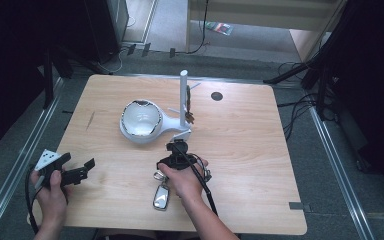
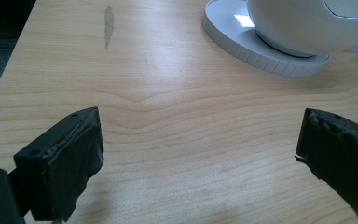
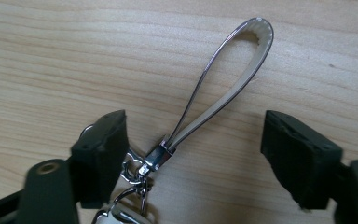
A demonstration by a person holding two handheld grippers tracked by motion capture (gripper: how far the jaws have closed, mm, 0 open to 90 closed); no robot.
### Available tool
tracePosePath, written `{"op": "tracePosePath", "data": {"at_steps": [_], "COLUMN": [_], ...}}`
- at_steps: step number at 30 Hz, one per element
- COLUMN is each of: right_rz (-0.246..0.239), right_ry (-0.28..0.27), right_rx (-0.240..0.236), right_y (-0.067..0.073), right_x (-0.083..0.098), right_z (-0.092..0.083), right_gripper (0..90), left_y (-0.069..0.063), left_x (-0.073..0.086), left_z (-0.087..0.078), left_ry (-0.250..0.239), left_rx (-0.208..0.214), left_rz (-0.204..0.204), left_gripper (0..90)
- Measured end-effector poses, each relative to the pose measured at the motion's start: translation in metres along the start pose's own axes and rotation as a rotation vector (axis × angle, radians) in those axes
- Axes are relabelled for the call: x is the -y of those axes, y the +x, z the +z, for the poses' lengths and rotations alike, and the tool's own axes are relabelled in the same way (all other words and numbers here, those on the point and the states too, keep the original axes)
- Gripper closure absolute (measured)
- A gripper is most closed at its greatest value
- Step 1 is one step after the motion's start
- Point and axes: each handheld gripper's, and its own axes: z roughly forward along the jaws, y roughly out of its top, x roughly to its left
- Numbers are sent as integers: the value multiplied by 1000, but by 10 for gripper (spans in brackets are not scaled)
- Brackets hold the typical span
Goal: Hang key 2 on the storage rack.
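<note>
The person's right hand (image 1: 182,176) hides most of the right gripper (image 3: 193,154) from above; its jaws gape wide astride a key fob's strap loop (image 3: 223,88) lying on the tabletop (image 1: 240,140); the left gripper (image 2: 200,158), jaws parted and empty, hovers near a white dish stand (image 1: 142,122).

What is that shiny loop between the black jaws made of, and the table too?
The grey looped strap looks like smooth leather or faux leather; its glossy edge and stitch-like ridges inside the bend suggest so, though I can't be sure. Its small silver clasp looks like polished metal. The pale wooden table shows wood grain, perhaps laminate.
</note>
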Motion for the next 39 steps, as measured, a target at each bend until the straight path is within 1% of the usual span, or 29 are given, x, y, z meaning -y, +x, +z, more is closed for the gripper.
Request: {"op": "tracePosePath", "data": {"at_steps": [1, 3, 5, 8, 9, 11, 12, 16, 18, 21, 22, 24, 25, 26, 28, 30, 31, 35, 39], "right_rz": [-4, 7, 1, 9, 10, 4, 10, -1, -5, -14, -8, -14, -19, -29, -32, -29, -44, -49, -64], "right_ry": [2, 3, 3, -6, -6, -8, -8, -24, -21, -30, -30, -33, -30, -41, -51, -73, -80, -111, -166], "right_rx": [9, 34, 47, 63, 69, 78, 81, 89, 87, 73, 74, 57, 57, 52, 36, 21, 16, -4, -13], "right_y": [1, 2, 3, 3, 3, 3, 3, 1, 2, 1, 2, 1, 2, 2, 3, 3, 3, 2, 2], "right_x": [0, 0, 0, 0, 0, 0, 0, 0, 0, 0, 1, 1, 2, 2, 4, 5, 5, 7, 9], "right_z": [1, 3, 4, 3, 3, 3, 3, 3, 3, 3, 3, 3, 2, 2, 0, -3, -4, -10, -17], "right_gripper": [293, 377, 423, 501, 513, 560, 594, 688, 716, 798, 811, 833, 842, 848, 858, 860, 860, 868, 872], "left_y": [0, 0, 0, 1, 2, 2, 2, 2, 2, 2, 2, 2, 2, 2, 2, 2, 2, 2, 1], "left_x": [0, 0, 0, 0, 0, 0, 0, 0, 0, 0, 0, 0, 0, 0, 0, 0, 0, 0, 0], "left_z": [0, 0, 0, 0, -1, -1, -1, -1, -1, 0, 0, 0, 0, -1, -1, -1, -1, -1, 0], "left_ry": [-1, 1, 1, -2, -2, -6, -5, 0, -1, 0, 1, 1, 1, -1, -1, 0, 1, 2, -1], "left_rx": [1, 3, 6, 16, 18, 21, 21, 22, 21, 23, 23, 23, 23, 23, 24, 24, 24, 23, 22], "left_rz": [-1, -2, -3, -9, -11, -14, -14, -11, -13, -13, -13, -13, -12, -12, -12, -11, -11, -9, -9], "left_gripper": [11, 11, 11, 11, 11, 11, 11, 11, 11, 11, 11, 11, 11, 11, 11, 11, 11, 11, 11]}}
